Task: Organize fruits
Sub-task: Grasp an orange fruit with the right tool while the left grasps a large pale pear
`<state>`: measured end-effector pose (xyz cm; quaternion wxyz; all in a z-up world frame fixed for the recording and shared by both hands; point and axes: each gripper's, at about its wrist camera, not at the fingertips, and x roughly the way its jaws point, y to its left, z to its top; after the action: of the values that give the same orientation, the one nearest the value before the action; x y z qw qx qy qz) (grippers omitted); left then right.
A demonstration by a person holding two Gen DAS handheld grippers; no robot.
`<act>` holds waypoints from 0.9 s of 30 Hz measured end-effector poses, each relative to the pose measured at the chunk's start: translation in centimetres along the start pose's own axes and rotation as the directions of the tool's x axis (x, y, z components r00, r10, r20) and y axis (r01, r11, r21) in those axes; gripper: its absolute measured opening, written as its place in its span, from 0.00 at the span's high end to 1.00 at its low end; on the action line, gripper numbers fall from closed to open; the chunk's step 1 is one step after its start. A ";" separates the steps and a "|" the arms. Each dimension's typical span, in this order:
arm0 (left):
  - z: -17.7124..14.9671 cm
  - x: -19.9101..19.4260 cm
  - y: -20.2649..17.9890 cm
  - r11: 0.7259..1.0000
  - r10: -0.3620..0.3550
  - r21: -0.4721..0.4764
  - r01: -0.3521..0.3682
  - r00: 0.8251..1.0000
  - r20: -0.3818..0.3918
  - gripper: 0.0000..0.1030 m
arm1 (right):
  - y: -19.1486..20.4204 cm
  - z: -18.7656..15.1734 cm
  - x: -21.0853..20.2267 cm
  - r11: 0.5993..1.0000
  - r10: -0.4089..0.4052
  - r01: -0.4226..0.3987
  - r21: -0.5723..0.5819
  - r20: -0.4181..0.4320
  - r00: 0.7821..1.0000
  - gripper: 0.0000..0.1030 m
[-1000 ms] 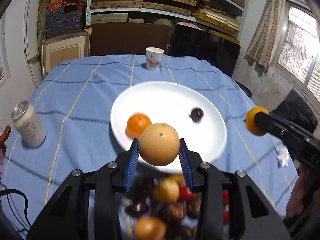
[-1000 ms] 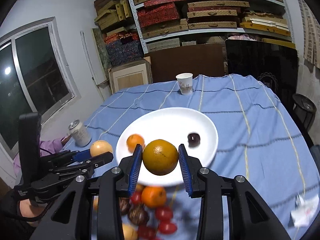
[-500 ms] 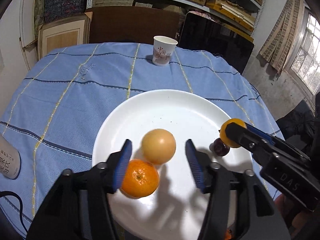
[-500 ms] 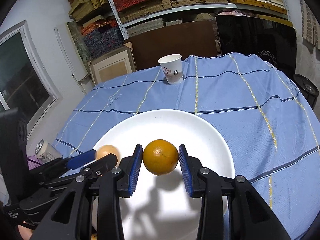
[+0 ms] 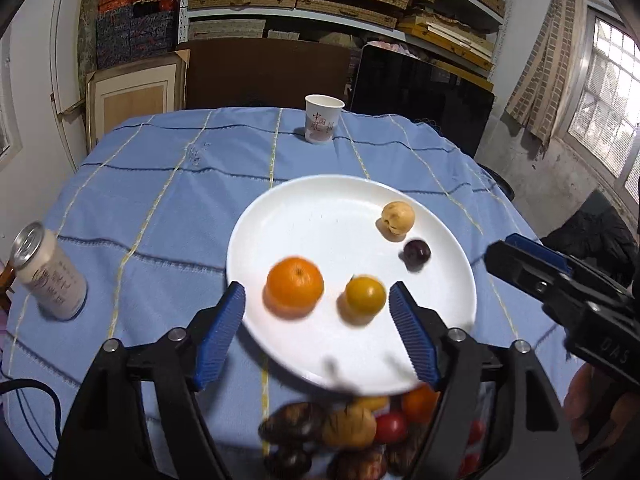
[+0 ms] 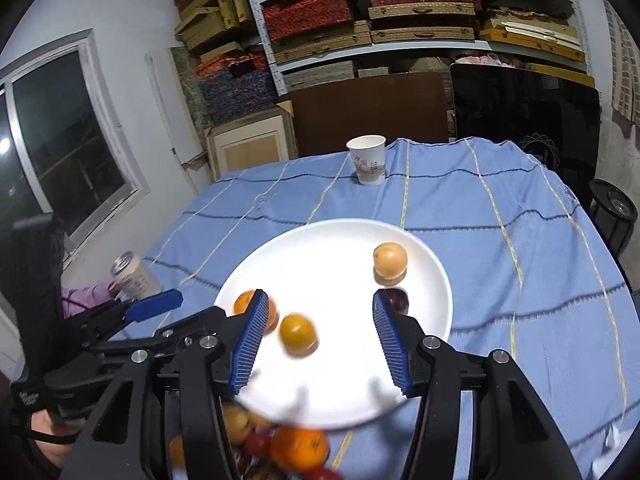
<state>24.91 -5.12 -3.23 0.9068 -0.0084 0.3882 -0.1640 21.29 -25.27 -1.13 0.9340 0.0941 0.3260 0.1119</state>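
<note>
In the left wrist view, the left gripper (image 5: 316,320) has its fingers spread wide with nothing between them, and only here is the whole drink can (image 5: 48,276) seen, at the left edge. In the right wrist view, the right gripper (image 6: 316,336) is spread too, and a dark window (image 6: 60,152) fills the upper left. Both round, smooth fruits they held a second ago, the tan pear (image 5: 397,218) and the yellow orange (image 5: 365,294), now sit on the shiny white plate (image 5: 320,208) in the middle.

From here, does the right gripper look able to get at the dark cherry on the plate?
Probably yes. The right gripper has its jaws wide open and empty, and the cherry lies just past its right jaw on the plate, with no fruit touching it and nothing above it.
</note>
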 end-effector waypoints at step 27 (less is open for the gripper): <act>-17.2 -6.1 0.6 0.996 0.063 0.069 -0.056 0.994 -0.094 0.20 | 8.5 -19.8 -6.8 0.958 0.045 -0.083 -0.273 -0.142 0.989 0.64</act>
<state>9.00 -0.78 -11.02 0.8915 0.0413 0.4256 -0.1499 2.39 -16.93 -10.28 0.9098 -0.0352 0.3659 0.1929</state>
